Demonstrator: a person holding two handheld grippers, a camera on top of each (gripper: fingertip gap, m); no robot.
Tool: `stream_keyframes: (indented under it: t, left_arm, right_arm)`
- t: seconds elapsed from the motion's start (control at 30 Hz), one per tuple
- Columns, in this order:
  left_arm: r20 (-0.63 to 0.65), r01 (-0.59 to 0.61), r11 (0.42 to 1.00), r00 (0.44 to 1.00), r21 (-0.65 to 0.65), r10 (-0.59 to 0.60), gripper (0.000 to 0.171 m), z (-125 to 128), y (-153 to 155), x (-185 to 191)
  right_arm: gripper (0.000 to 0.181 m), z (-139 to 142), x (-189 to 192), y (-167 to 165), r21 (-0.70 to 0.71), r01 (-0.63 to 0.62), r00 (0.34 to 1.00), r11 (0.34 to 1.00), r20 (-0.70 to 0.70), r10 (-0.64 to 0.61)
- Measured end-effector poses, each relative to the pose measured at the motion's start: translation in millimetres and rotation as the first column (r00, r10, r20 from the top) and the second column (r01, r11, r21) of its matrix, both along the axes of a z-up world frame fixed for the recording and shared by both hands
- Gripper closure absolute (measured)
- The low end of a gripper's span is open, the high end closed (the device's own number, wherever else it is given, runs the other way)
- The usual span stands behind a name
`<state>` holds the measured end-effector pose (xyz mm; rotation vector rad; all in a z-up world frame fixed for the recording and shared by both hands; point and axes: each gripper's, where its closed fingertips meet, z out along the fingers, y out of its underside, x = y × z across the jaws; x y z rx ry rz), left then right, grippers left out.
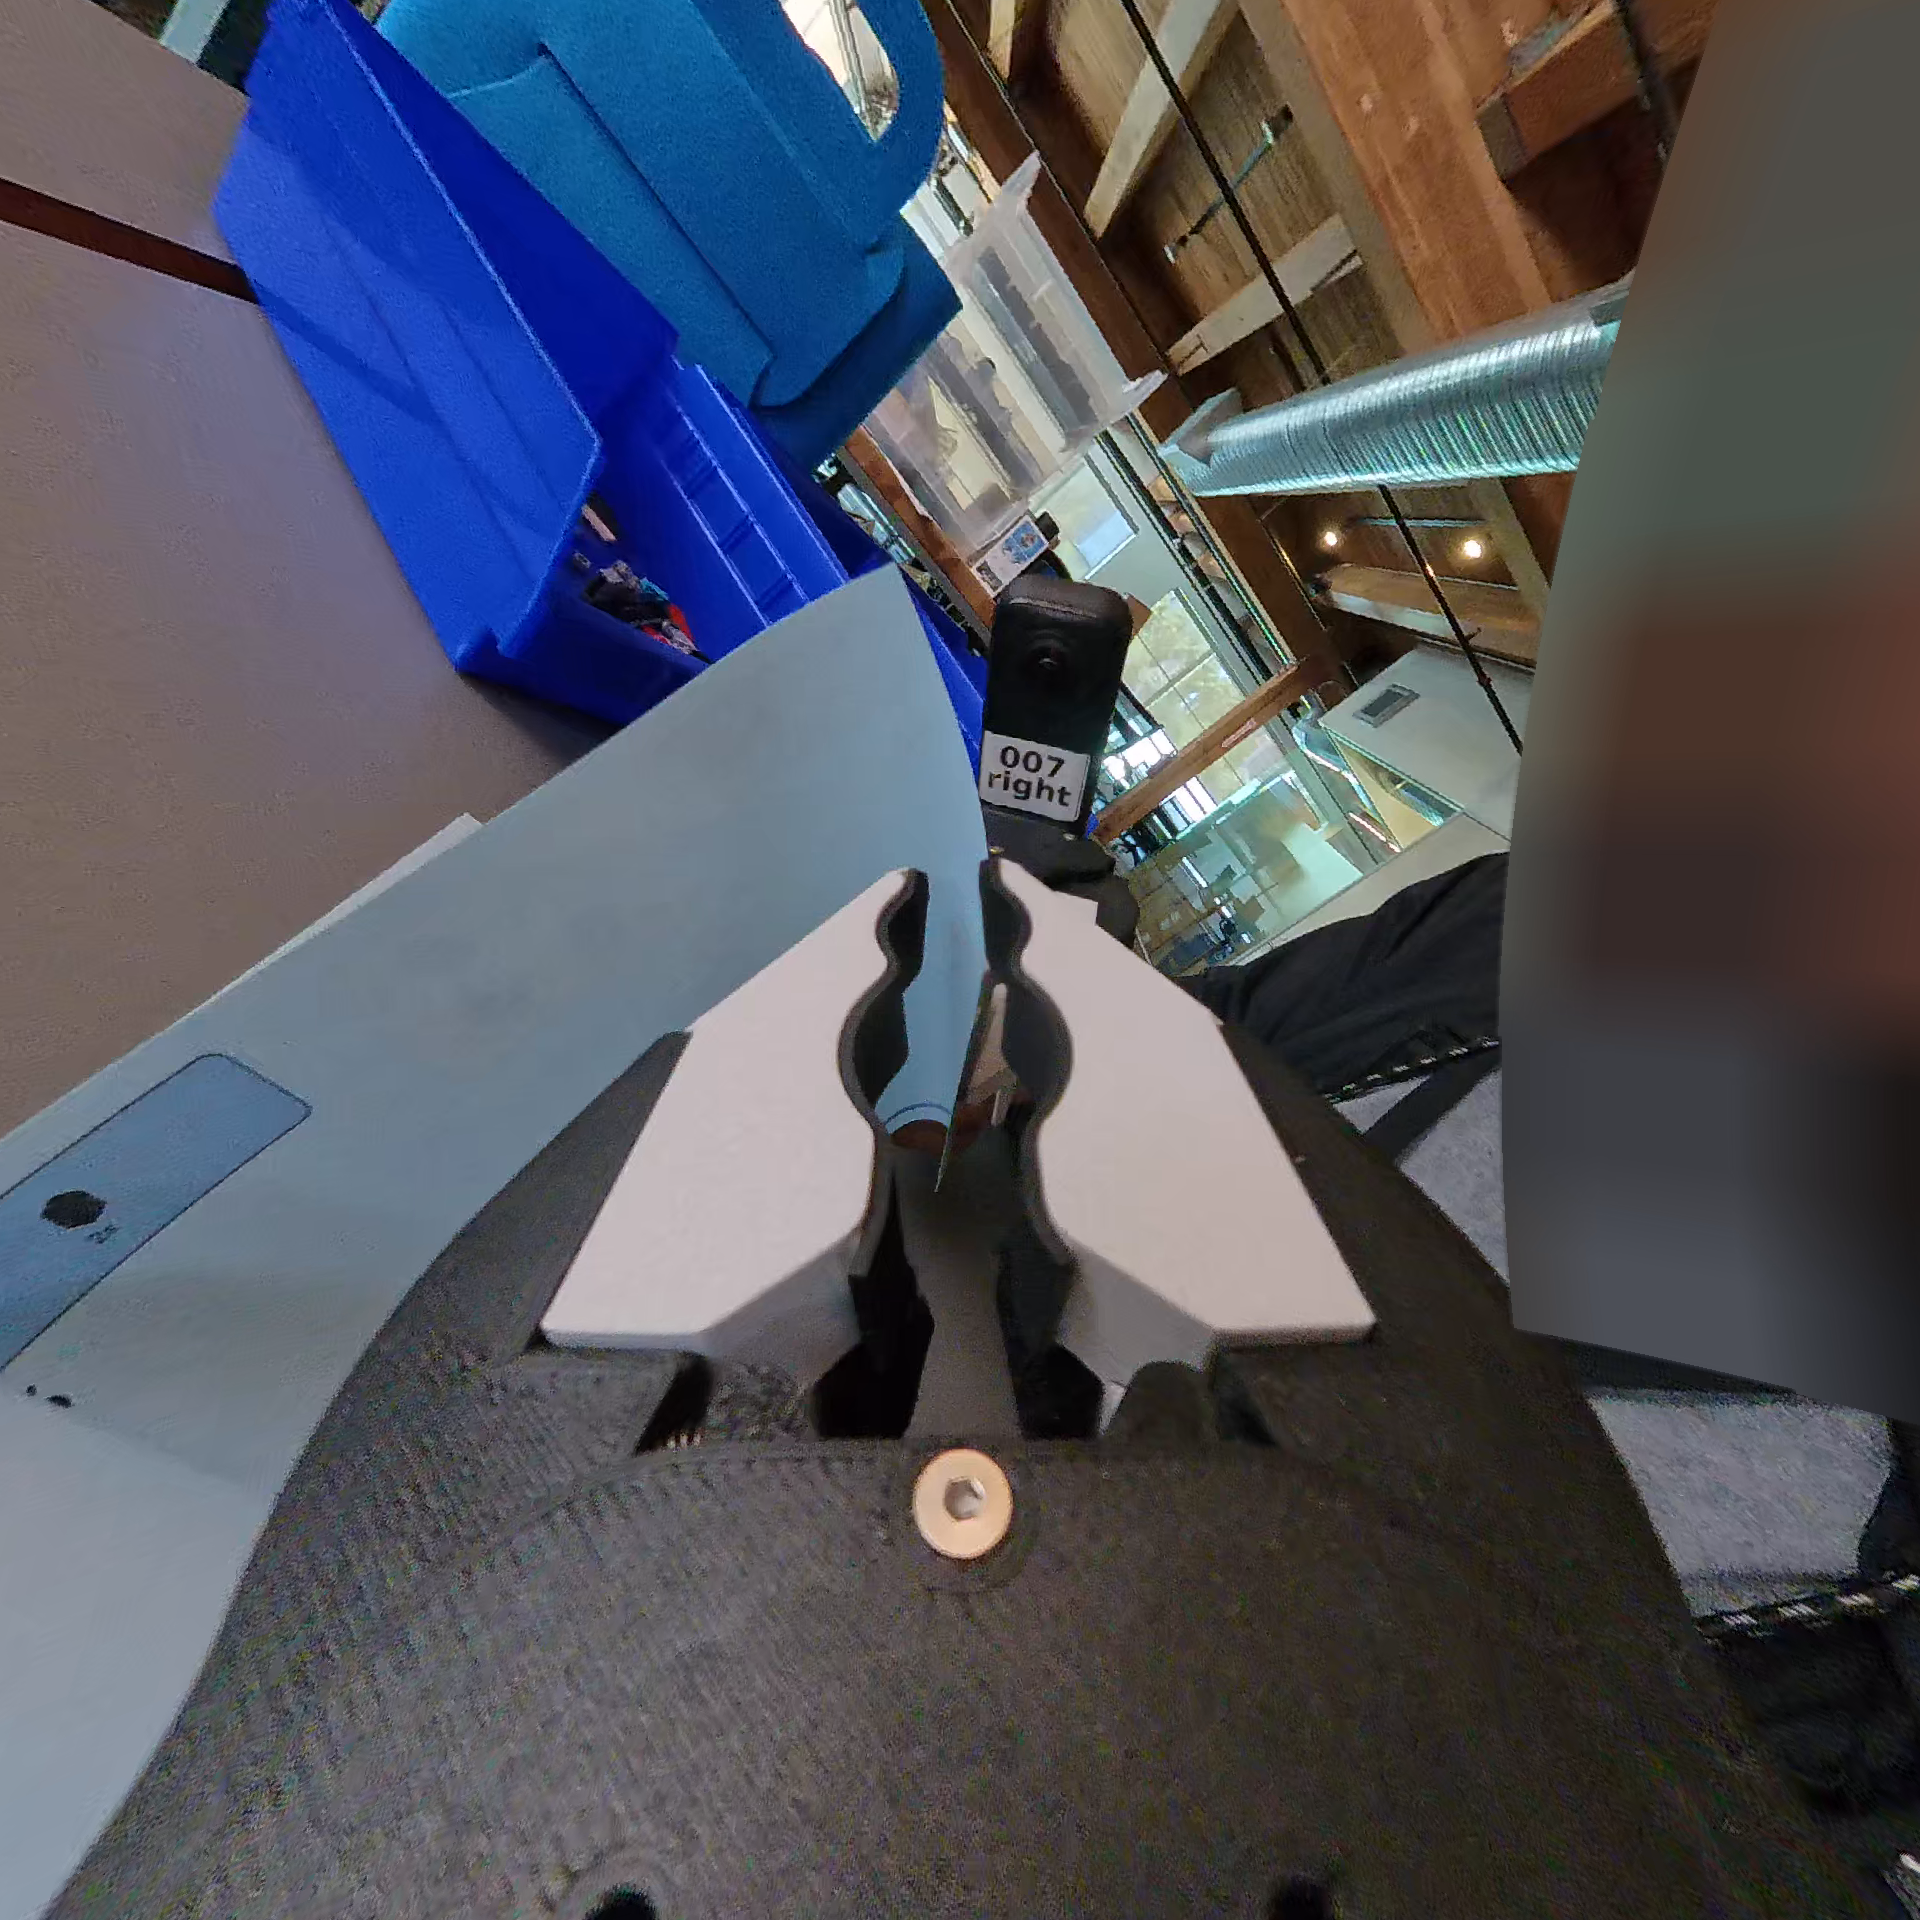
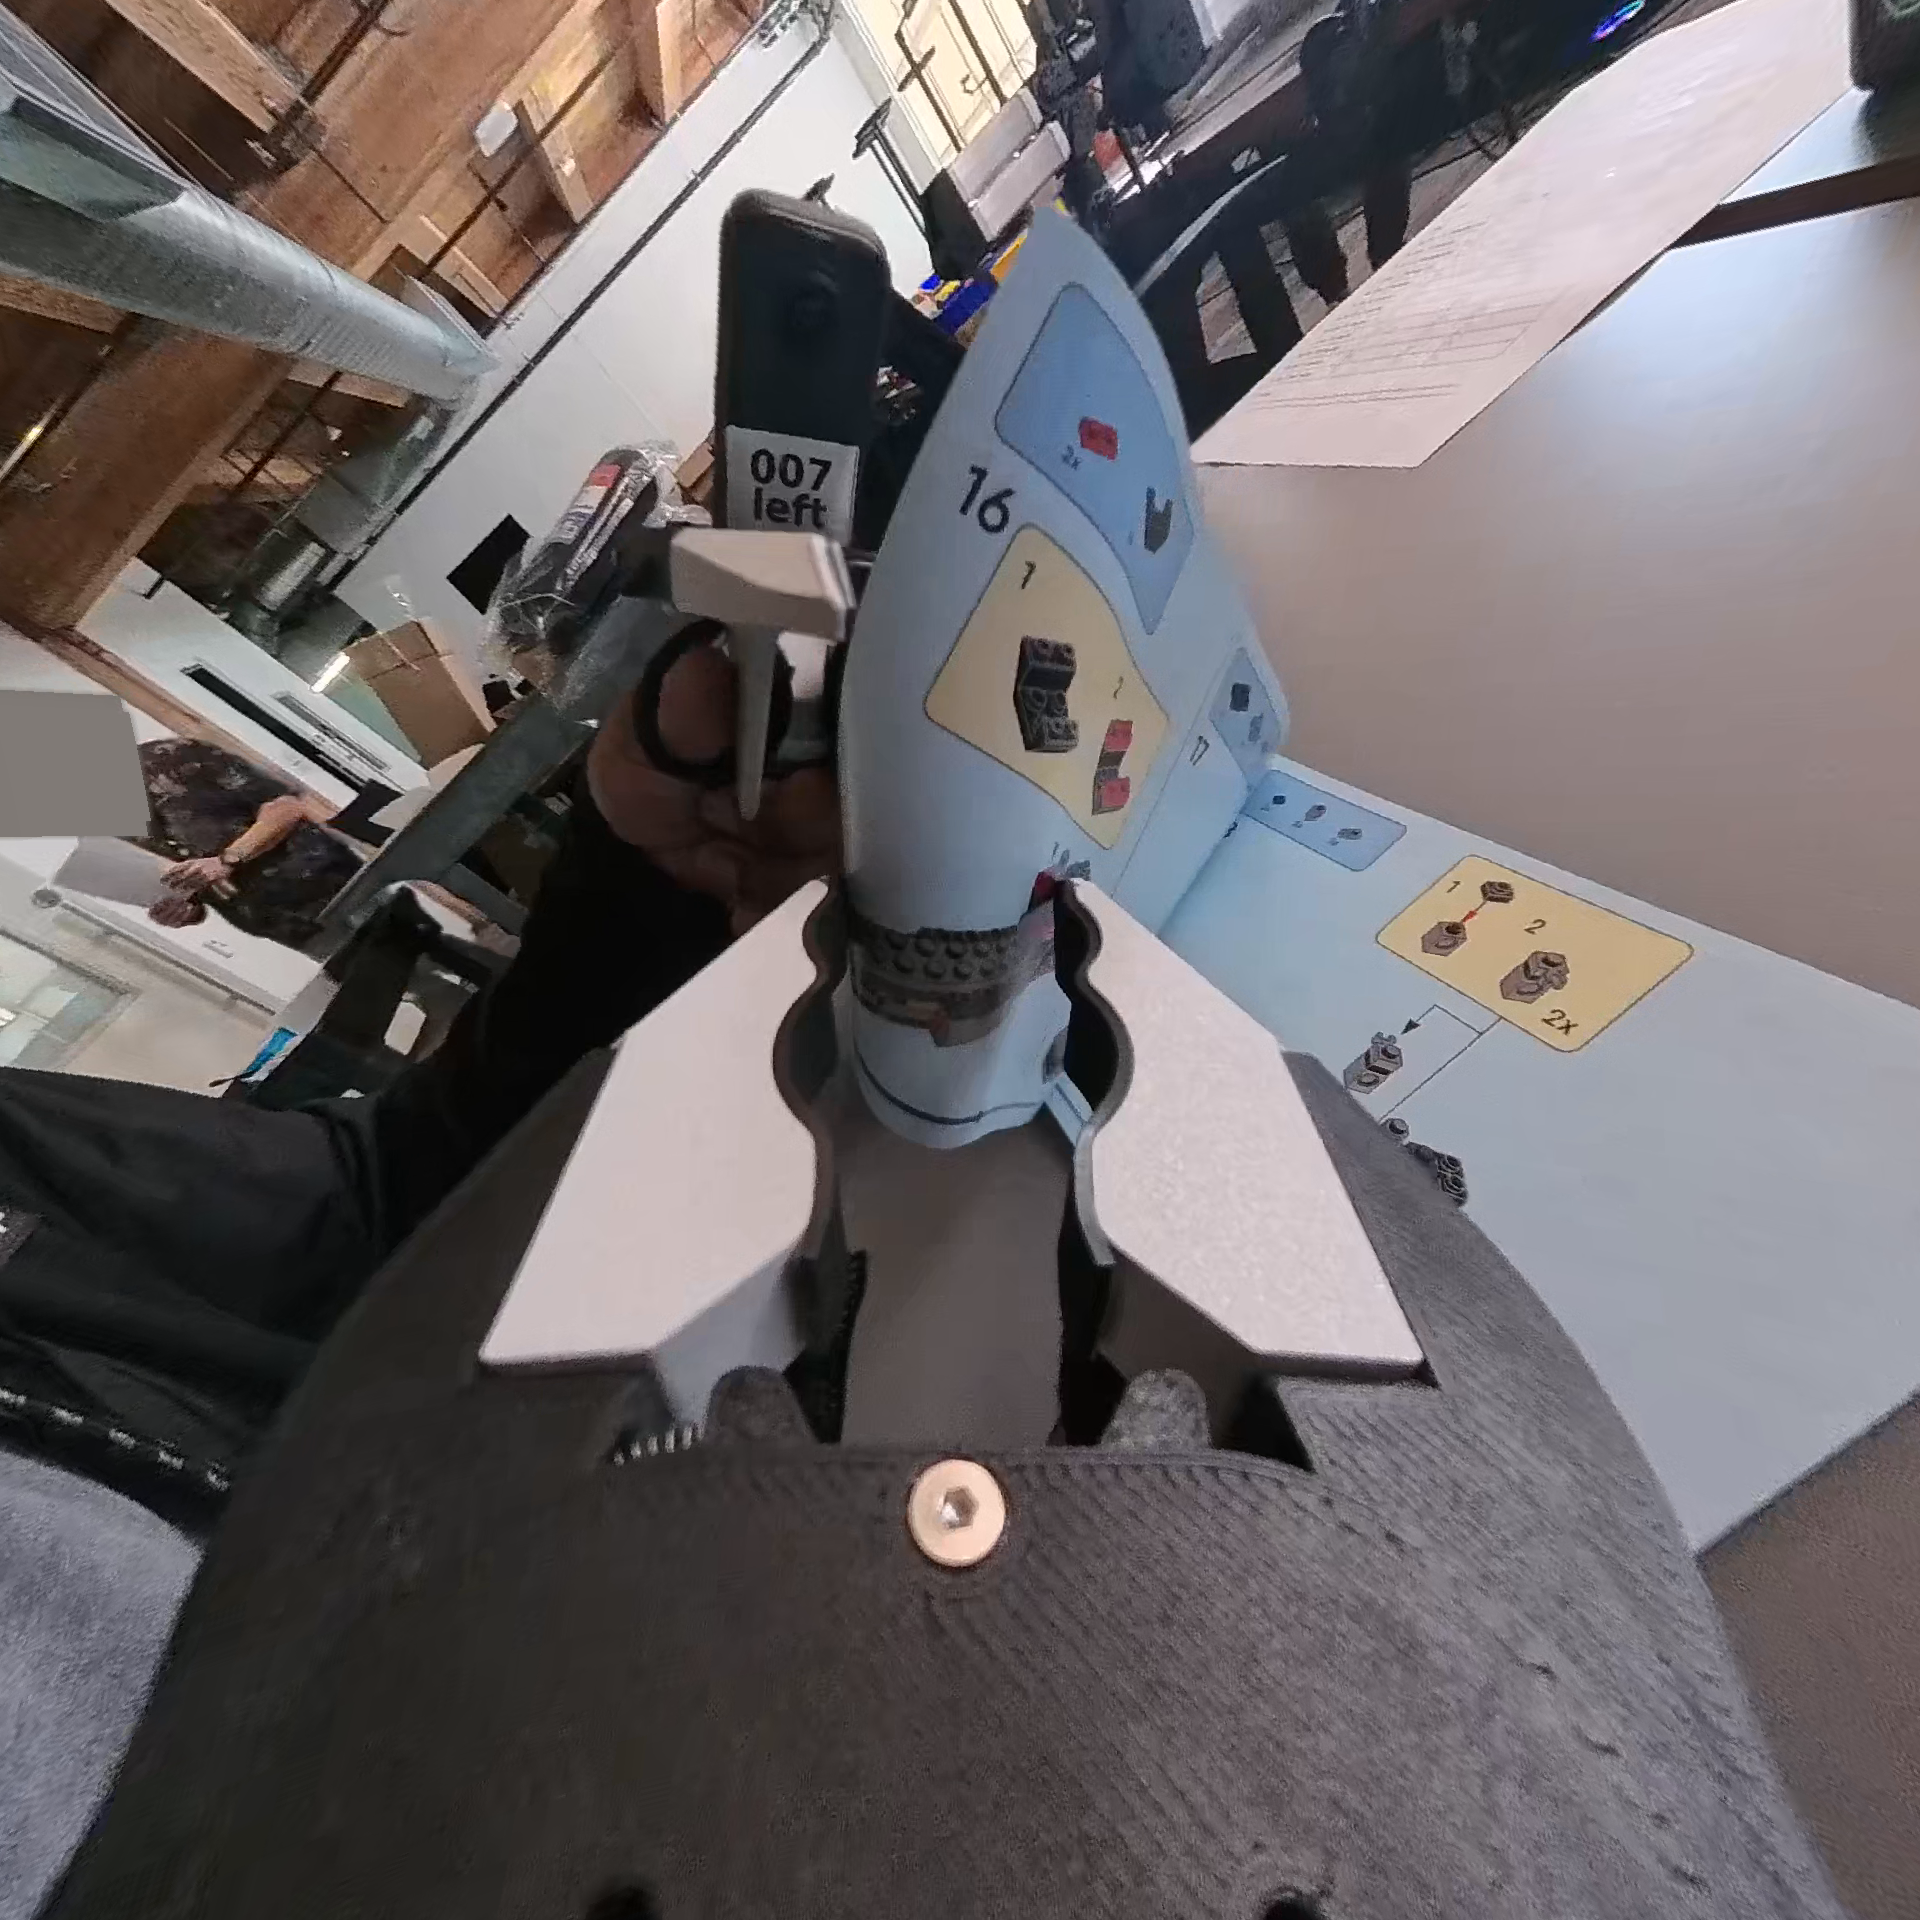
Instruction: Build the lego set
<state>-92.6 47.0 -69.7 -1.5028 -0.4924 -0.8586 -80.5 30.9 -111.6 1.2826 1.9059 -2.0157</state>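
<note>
The Lego instruction booklet lies open on the table, with its flat page (image 2: pixel 1455 1039) to the right in the right wrist view. One light blue page (image 1: pixel 623 883) is lifted and curved upright between the two grippers. My left gripper (image 1: pixel 954 883) is nearly closed, pinching that page's edge. It also shows in the right wrist view (image 2: pixel 769 603), beside the page (image 2: pixel 1039 644). My right gripper (image 2: pixel 945 899) faces it with its jaws apart; the page's curled lower part sits loosely between them. The right gripper's camera body (image 1: pixel 1049 675) shows behind the page.
Blue plastic bins (image 1: pixel 416 364) stand on the brown table (image 1: pixel 156 623) to the far left. A white paper sheet (image 2: pixel 1507 260) lies on the table's far side. A few small dark Lego pieces (image 2: pixel 1439 1164) sit on the flat page. A person's dark sleeve (image 1: pixel 1371 987) is close by.
</note>
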Motion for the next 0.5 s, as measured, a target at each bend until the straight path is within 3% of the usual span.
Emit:
stream_keyframes:
  t: [0.13,0.23,0.5]
  left_arm:
    - [-0.011,0.029,1.0,1.0,-0.01,-0.029,0.158,-1.0,3.1,6.7]
    - [-0.027,0.032,0.999,0.999,-0.013,-0.033,0.166,-1.6,4.0,8.6]
    - [0.011,-0.037,0.999,0.999,-0.027,0.037,0.171,-5.5,4.5,-2.7]
  right_arm:
    - [0.138,-1.5,0.4,-1.3,0.007,-0.008,1.0,1.0,0.003,0.008]
    - [0.138,-1.9,0.0,-0.8,0.015,-0.008,1.0,1.0,0.0,0.008]
    - [0.111,6.1,-6.2,9.0,0.115,0.091,0.988,0.989,-0.134,-0.076]
